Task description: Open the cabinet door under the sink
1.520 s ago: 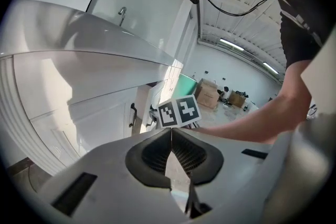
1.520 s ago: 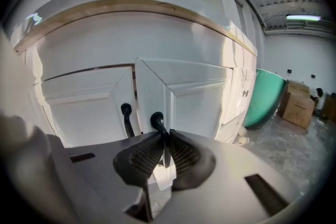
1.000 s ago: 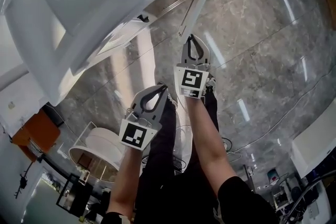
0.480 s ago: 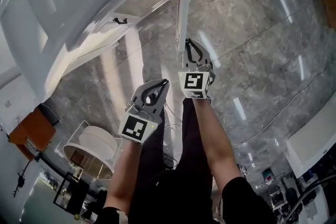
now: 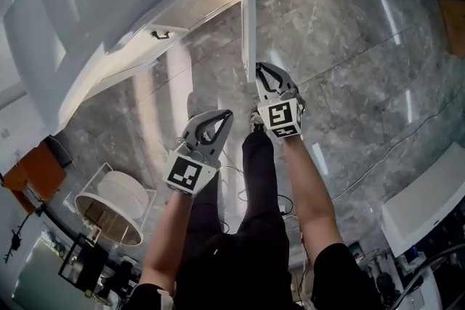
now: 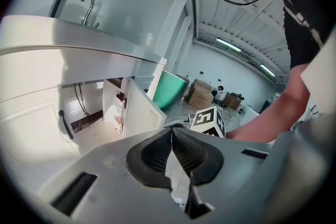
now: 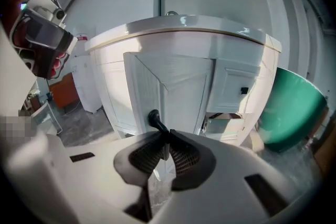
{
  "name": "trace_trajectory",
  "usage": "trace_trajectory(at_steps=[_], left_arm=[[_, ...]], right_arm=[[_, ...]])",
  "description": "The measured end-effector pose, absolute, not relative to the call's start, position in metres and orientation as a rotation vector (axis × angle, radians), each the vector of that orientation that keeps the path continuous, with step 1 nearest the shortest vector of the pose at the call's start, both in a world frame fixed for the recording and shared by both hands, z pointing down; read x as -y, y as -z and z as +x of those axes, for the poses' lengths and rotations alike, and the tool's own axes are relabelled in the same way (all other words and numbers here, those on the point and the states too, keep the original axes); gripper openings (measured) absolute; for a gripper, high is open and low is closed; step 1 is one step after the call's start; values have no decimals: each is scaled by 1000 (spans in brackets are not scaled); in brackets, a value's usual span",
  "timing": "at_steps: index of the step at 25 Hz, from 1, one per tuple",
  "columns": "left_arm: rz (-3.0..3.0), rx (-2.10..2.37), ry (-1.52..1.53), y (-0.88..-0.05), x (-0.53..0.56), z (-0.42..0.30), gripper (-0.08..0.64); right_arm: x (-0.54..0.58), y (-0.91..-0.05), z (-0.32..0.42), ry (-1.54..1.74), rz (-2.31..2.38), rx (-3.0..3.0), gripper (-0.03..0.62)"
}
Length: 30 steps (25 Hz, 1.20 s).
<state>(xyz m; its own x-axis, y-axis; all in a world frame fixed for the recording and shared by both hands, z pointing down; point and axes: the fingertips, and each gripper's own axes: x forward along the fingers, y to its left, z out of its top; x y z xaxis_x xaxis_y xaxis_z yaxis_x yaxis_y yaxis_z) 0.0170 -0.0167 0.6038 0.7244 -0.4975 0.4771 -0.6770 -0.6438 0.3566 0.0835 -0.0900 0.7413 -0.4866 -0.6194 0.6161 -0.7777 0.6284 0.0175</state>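
Because the door swings by its handle, the right gripper [image 7: 167, 135] has its fingers clamped on the black handle [image 7: 154, 118], pinched right at the tips. Just beyond the fingers is the cabinet door [image 7: 144, 92]. In the head view it stands edge-on, swung well out from the cabinet under the sink [image 7: 178, 26], so the opening looks mostly done. The left gripper [image 6: 172, 131] has its fingers pressed together on nothing. It sits idle just beside and behind the right one, probably kept clear of the door's arc. Ahead of its fingers the open cabinet interior [image 6: 86, 107] shows.
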Motion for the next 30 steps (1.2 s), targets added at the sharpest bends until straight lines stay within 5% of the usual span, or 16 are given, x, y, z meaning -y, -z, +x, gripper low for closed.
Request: trace_trajectory(at_steps=[30], left_arm=[[2436, 929, -501, -580, 40, 60, 17]], right_arm=[[133, -735, 230, -410, 997, 2213, 85]])
